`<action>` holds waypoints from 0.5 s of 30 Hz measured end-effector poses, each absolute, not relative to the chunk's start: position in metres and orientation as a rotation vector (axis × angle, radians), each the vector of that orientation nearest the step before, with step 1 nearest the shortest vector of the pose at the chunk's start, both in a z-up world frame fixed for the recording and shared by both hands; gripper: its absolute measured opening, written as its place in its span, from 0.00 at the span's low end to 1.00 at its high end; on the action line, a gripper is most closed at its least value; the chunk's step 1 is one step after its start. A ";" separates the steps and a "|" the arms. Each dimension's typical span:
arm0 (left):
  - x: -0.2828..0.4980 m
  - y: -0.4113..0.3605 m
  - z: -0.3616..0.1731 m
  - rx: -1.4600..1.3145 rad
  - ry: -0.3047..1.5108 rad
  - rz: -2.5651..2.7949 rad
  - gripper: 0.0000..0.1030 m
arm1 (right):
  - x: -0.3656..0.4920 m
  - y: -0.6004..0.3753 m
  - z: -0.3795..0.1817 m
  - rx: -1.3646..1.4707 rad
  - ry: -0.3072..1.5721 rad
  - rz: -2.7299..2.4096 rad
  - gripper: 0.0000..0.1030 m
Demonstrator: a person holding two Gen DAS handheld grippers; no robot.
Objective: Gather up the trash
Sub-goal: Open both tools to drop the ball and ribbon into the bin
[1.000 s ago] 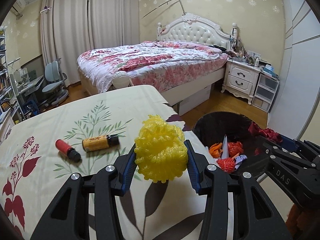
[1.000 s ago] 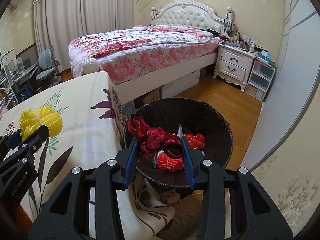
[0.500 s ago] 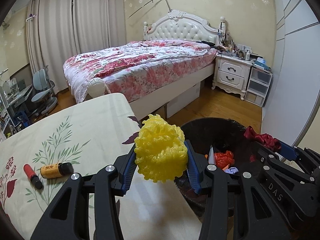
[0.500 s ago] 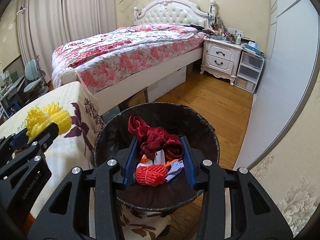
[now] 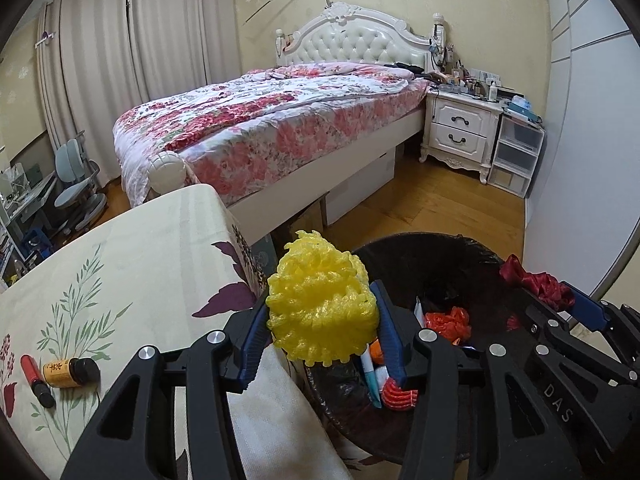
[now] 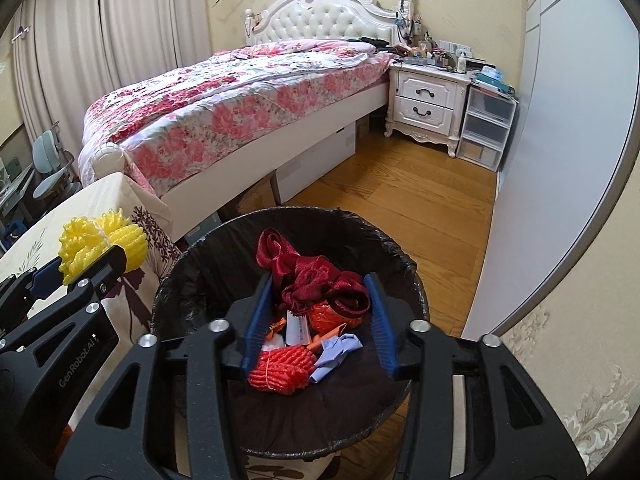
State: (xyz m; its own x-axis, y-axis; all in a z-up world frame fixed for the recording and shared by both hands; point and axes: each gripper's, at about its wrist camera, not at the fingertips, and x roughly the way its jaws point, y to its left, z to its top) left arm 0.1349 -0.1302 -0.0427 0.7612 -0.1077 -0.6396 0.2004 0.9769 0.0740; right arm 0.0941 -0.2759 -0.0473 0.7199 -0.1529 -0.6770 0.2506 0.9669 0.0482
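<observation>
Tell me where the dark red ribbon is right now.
The dark red ribbon sits between the right gripper fingers, above the black-lined trash bin.

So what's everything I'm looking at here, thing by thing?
yellow foam net: one, yellow, clamped in the left gripper at the table edge
dark red cloth: one, maroon, held over the bin
trash bin: one, black liner, on the floor beside the table
red foam net: one, red, inside the bin
small bottle: one, amber, black cap, lying on the table
red tube: one, red and black, beside the bottle
table: one, floral cream cloth
bed: one, floral cover
nightstand: one, white
left hand-held gripper: black, blue pads
right hand-held gripper: black, blue pads
</observation>
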 end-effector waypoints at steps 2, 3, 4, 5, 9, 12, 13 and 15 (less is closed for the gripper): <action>0.137 -0.130 -0.044 0.141 0.696 -0.164 0.58 | 0.095 -0.277 -0.048 0.141 0.736 -0.230 0.49; 0.138 -0.131 -0.045 0.139 0.699 -0.161 0.64 | 0.095 -0.277 -0.048 0.141 0.734 -0.234 0.52; 0.138 -0.130 -0.045 0.136 0.700 -0.157 0.66 | 0.095 -0.278 -0.048 0.139 0.730 -0.240 0.54; 0.138 -0.129 -0.045 0.135 0.698 -0.151 0.70 | 0.094 -0.278 -0.047 0.138 0.725 -0.244 0.56; 0.137 -0.127 -0.044 0.137 0.691 -0.127 0.76 | 0.094 -0.279 -0.045 0.133 0.722 -0.252 0.57; 0.137 -0.125 -0.042 0.132 0.694 -0.122 0.79 | 0.091 -0.278 -0.044 0.128 0.716 -0.261 0.61; 0.136 -0.124 -0.041 0.132 0.693 -0.120 0.79 | 0.091 -0.278 -0.043 0.126 0.714 -0.263 0.62; 0.134 -0.122 -0.039 0.133 0.691 -0.113 0.80 | 0.088 -0.276 -0.042 0.119 0.710 -0.267 0.65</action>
